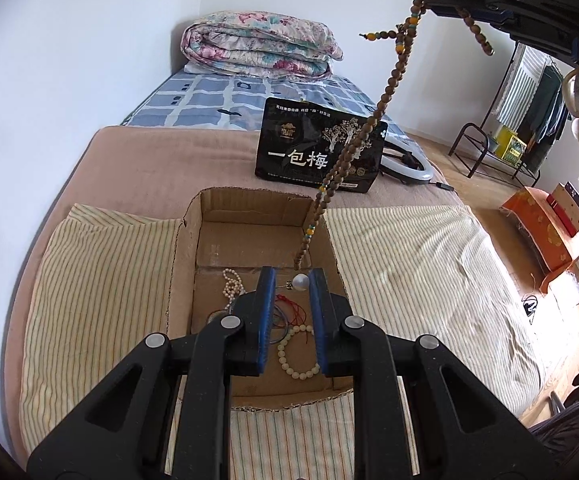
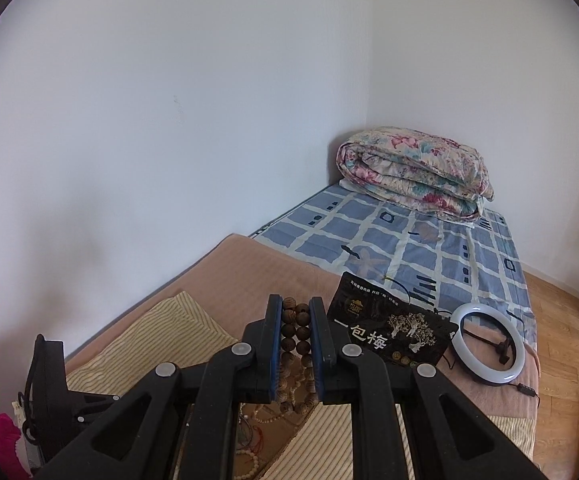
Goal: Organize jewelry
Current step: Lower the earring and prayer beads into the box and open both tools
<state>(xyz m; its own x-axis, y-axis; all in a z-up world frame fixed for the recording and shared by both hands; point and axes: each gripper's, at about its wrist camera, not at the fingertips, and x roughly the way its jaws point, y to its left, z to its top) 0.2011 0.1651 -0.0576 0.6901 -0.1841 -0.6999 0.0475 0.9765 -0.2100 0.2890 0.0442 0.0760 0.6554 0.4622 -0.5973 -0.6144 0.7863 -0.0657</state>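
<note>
- My left gripper (image 1: 292, 280) is blocking part of the corrugated cardboard box (image 1: 185, 256), fingers parted, gripping nothing.
- My right gripper (image 2: 295, 312) is pinching round wooden beads (image 1: 385, 96), the strand dangling into the box.
</note>
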